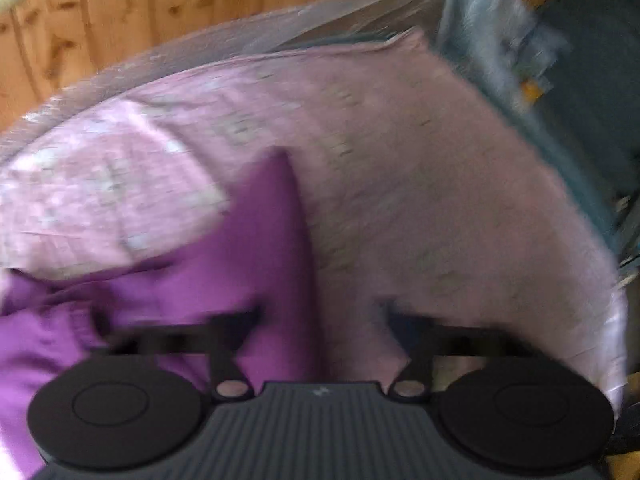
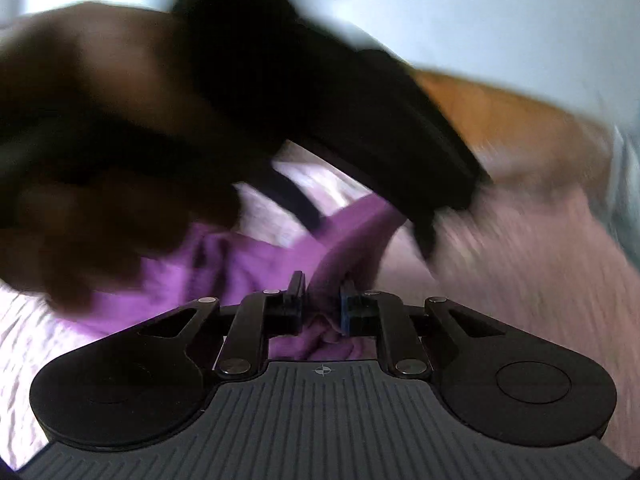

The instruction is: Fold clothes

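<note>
A purple garment point(image 1: 240, 272) lies crumpled on a pink patterned bedspread point(image 1: 420, 200). In the left wrist view, my left gripper point(image 1: 320, 320) is open, its blurred fingers spread wide just above the cloth, the garment's pointed corner between them. In the right wrist view, my right gripper point(image 2: 322, 304) is shut on a bunched fold of the purple garment point(image 2: 332, 264). The other hand-held gripper and the person's hand point(image 2: 120, 140) loom dark and blurred right in front, hiding much of the garment.
A wooden plank wall point(image 1: 120, 32) stands behind the bed. A grey-blue fluffy item point(image 1: 492, 28) and teal clutter lie at the bed's far right edge. Pink bedspread point(image 2: 520, 260) stretches to the right in the right wrist view.
</note>
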Available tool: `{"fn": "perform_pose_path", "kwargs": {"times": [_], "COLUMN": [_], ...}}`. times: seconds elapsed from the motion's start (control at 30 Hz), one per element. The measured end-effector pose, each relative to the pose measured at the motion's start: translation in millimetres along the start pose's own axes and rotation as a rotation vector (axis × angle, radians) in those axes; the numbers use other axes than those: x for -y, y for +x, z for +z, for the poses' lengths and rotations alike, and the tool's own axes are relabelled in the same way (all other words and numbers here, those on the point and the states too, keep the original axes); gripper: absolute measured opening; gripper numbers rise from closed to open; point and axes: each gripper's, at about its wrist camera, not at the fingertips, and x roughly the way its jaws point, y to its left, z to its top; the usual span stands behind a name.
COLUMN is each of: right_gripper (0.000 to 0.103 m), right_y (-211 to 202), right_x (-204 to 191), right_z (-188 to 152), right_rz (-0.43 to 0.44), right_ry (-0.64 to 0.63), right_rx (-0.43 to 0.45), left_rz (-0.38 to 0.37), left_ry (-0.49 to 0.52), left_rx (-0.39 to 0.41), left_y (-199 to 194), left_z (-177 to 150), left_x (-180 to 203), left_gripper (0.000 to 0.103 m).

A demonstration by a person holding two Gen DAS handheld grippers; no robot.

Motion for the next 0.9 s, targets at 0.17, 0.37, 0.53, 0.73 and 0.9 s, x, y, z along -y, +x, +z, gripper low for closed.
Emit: {"fn": "perform_pose_path", "kwargs": {"times": [0.17,0.37,0.53,0.73,0.9], "right_gripper": [0.058,0.063,0.042,0.039,0.032], "right_y": [-7,23,114,139,146], "right_x": [-7,-9,-45,-68,-67], "right_z": [11,48,37,31,30], "right_rz": [0.106,0.322,0.428,0.338,0.230], "right_ry": [0.066,0.169,0.185,0.077,0.001], "right_rx": [0.097,0.052,-0.184,-0.296,-0.344], "left_rz": [-0.086,-0.130,-0.128,-0.088,-0.156], "left_ry": [-0.198,-0.455,-0.614,-0.652,-0.690], "left_rx": [0.141,0.202,0.247,0.279,0.348], "left_y": [-74,-111,-75,-55,-81], "left_z": [-38,-111,-160,-167,-176], "left_x": [-92,-234,-284,-295,-290], "left_gripper": [0.013,0.013,0.014,0.052,0.052]}}
